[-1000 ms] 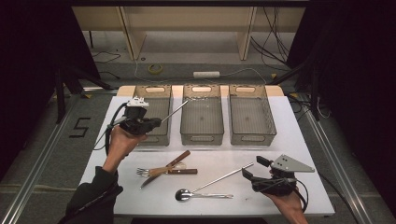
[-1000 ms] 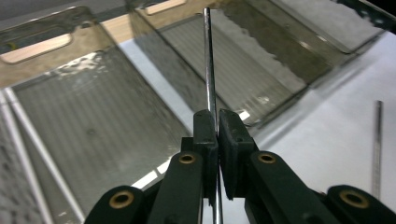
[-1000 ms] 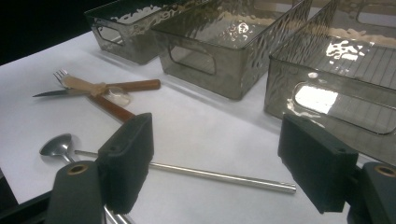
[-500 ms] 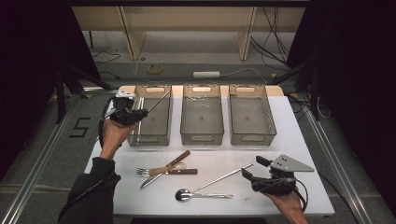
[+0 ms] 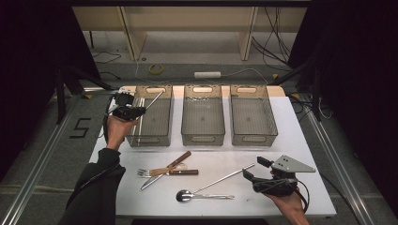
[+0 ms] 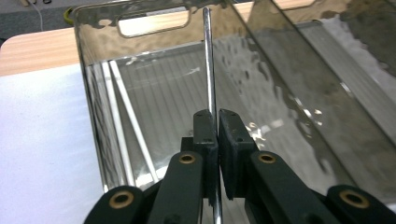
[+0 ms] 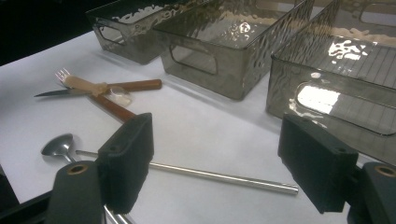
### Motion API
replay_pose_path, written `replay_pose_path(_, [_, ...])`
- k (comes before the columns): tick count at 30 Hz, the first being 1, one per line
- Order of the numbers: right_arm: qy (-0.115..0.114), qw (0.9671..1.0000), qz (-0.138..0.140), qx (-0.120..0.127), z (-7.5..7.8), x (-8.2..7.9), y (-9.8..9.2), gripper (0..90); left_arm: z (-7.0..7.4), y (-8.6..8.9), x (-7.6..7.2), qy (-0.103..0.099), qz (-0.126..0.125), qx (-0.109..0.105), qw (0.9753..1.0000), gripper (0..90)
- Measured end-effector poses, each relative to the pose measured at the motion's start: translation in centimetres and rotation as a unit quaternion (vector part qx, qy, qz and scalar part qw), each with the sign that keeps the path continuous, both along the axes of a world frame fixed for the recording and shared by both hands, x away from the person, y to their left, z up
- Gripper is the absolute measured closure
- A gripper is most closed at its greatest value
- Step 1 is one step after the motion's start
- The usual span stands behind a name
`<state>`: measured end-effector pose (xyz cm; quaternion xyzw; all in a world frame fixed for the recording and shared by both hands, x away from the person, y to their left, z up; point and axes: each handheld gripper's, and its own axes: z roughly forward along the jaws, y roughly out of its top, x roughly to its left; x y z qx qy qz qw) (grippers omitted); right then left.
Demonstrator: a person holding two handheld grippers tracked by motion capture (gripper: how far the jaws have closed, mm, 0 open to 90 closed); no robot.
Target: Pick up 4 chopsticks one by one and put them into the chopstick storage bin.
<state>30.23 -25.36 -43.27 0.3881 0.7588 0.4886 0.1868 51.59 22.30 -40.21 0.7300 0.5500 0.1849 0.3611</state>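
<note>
Now thin metal rod (image 6: 208, 60) pinched in left claw (image 6: 218, 122), rippled clear bin (image 6: 116, 102)

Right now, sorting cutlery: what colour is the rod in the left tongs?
Shiny silver rod, best in the left gripper view.

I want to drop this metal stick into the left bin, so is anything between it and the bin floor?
Nothing visible. The left gripper holds the metal stick over the left bin, inside its walls, and the ribbed floor below looks bare.

"5" on floor (image 5: 80, 127) (left of table (image 5: 309, 154))
</note>
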Motion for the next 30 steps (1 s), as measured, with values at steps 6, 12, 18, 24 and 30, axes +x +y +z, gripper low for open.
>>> replay_pose_path(6, [0.0, 1.0, 0.001, -0.001, 0.0, 0.0, 0.0, 27.6, -0.9, 0.1, 1.1, 0.011, 0.006, 0.006, 0.9999, 85.5])
replay_pose_path(12, [0.001, 1.0, 0.002, -0.001, 0.0, 0.0, 0.0, 27.7, -1.6, -0.1, 1.8, 0.014, -0.002, 0.009, 0.9999, 84.1])
replay_pose_path(18, [0.001, 1.0, 0.002, 0.0, 0.0, 0.0, 0.0, 27.6, -1.5, -0.3, 1.8, 0.014, -0.01, -0.013, 0.9998, 64.1])
replay_pose_path(24, [0.001, 1.0, 0.001, 0.0, 0.0, 0.0, 0.0, 27.6, -0.2, -1.1, 0.2, 0.004, -0.027, -0.056, 0.9981, 47.7])
replay_pose_path(30, [-0.001, 1.0, -0.001, 0.001, 0.1, 0.1, -0.2, 27.5, 0.4, -2.7, -2.4, 0.015, -0.074, -0.084, 0.9936, 40.9])
